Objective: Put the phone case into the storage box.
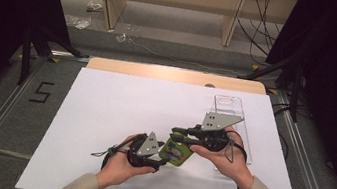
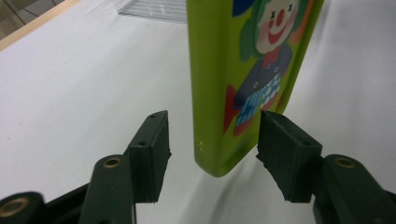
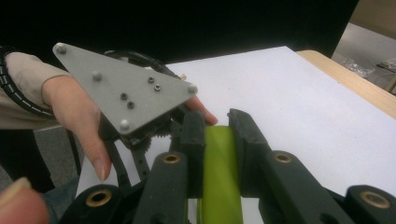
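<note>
The right gripper (image 3: 217,126) clamps the green clown box (image 2: 243,84) above the table while the left gripper's (image 2: 212,140) half-open jaws straddle its end, seemingly untouching, so an off-centre squeeze could twist it loose.

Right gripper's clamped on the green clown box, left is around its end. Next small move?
Probably close the left gripper the rest of the way. The green clown box already sits between its jaws, but there are gaps on both sides, while the right gripper holds it above the white table. A second grip looks wise before the right lets go.
</note>
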`<control>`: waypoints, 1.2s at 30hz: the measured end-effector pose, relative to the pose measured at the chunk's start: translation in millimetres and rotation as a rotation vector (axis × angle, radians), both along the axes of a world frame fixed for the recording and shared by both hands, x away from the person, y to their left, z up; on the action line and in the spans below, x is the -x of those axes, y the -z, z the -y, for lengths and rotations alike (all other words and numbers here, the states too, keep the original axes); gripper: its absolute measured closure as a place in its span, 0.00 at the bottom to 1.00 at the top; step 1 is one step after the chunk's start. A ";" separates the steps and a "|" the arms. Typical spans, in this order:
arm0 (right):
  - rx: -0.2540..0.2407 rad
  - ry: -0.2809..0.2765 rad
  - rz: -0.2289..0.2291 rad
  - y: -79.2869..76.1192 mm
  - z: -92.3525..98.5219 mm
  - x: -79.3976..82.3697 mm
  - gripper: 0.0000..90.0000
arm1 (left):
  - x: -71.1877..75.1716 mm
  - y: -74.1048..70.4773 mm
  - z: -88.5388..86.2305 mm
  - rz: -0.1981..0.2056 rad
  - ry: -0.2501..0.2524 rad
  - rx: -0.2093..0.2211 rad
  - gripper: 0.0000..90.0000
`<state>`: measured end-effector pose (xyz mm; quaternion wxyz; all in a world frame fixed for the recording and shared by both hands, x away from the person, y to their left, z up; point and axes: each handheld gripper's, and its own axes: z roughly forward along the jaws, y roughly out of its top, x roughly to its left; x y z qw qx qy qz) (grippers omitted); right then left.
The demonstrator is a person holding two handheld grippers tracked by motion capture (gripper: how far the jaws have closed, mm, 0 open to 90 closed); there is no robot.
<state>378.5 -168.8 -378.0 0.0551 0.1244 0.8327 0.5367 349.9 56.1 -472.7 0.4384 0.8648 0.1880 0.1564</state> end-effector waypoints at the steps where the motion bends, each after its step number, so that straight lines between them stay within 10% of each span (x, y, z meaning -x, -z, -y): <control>1: -0.001 -0.001 -0.001 -0.1 -0.1 0.1 0.86 | -0.1 0.2 0.2 -0.002 0.006 0.001 0.50; 17: -0.025 -0.007 -0.026 0.4 -2.4 2.1 0.86 | -2.3 -1.6 -3.4 -0.045 0.057 0.029 0.68; 36: -0.059 -0.030 -0.045 2.0 -2.0 0.8 0.86 | -1.9 -7.9 -6.4 -0.092 0.003 0.023 0.85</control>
